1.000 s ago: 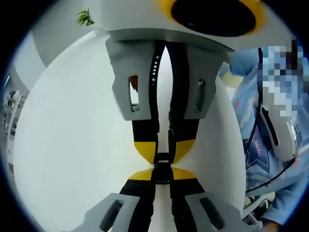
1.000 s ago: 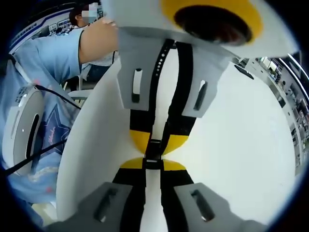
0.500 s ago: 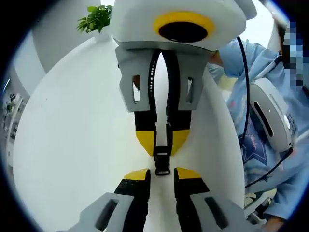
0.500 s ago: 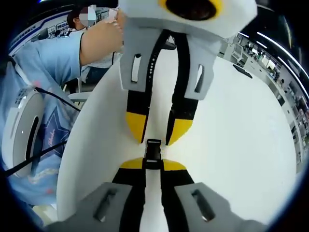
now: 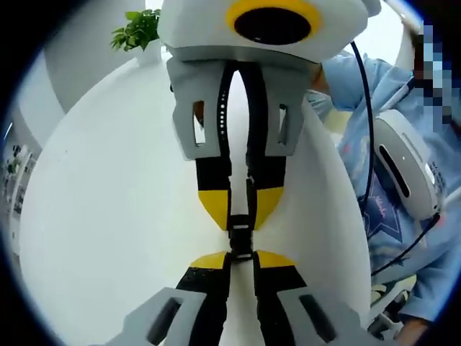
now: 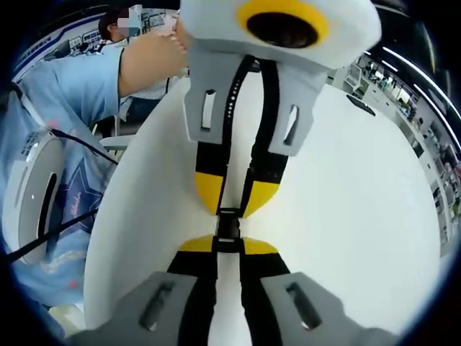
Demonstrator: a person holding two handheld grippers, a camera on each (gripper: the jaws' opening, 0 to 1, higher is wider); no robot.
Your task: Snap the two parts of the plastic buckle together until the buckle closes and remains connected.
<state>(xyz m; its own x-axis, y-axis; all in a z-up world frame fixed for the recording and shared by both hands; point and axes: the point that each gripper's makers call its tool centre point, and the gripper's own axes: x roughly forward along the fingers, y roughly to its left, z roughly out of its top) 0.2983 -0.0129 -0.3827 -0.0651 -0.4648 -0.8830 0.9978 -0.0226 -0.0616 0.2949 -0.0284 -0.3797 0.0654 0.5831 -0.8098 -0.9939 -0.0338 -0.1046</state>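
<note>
The black plastic buckle (image 5: 240, 241) is a small, narrow piece with a rectangular frame end, held above the white worktop (image 5: 108, 216). It sits between the two facing tool tips. The left hand-held gripper (image 5: 240, 256) pinches its near end between yellow-tipped jaws. The right hand-held gripper (image 6: 228, 245) likewise clamps the buckle (image 6: 227, 229) from the opposite side. Whether its two halves are fully latched cannot be told.

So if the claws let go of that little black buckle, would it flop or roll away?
Probably neither. The buckle looks like stiff, flat plastic, so it would likely drop onto the white table and lie still. It looks small and thin, so probably very light.
</note>
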